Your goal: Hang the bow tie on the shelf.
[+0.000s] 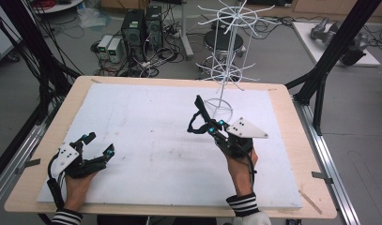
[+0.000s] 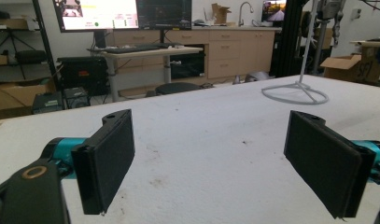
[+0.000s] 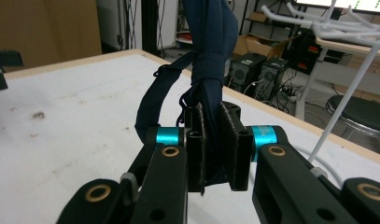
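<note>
The right gripper (image 3: 212,154) clamps a dark navy fabric strap (image 3: 211,56) near a white wire rack (image 1: 228,56); the left gripper (image 2: 211,158) rests wide open, empty.

Both forearms are wearing sleeves with black-and-white striped cuffs. Each hand is carrying a black claw: the left claw (image 1: 97,146) and the right claw (image 1: 201,123) are showing teal collars near the jaws and a pale grey three-cornered plate dotted with dark screws. Brass-ringed pivots are showing on the black linkage arms, flat black pads are lining the jaws, and black cables are trailing back.
</note>
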`<state>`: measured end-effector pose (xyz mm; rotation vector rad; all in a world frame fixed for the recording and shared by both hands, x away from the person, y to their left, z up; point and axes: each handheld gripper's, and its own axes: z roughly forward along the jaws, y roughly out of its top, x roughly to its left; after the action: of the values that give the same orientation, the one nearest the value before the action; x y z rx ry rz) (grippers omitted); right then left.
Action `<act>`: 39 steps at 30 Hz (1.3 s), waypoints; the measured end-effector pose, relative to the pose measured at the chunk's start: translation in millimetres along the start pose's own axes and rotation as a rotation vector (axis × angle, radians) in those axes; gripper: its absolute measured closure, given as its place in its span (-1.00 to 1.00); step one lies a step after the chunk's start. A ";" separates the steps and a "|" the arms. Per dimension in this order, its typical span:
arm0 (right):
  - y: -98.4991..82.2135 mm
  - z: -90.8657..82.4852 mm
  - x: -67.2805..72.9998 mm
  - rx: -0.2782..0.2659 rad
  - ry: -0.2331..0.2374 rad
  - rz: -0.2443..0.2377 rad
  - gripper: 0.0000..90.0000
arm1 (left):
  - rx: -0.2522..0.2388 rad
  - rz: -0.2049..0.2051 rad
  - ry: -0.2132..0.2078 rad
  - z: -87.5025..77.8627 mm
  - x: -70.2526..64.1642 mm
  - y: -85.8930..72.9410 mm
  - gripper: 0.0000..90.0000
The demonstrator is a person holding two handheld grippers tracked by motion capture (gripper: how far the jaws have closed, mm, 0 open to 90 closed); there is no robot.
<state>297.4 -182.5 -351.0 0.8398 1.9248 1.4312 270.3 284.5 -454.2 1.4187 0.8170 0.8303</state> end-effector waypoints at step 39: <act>27.3 5.1 -28.0 -0.077 -0.203 0.033 0.80 | -0.001 -0.002 -0.004 -0.1 0.3 -0.1 -0.63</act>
<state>322.6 -195.2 -323.5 0.9457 1.7018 1.3734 270.3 284.8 -454.2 1.4176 0.8147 0.8262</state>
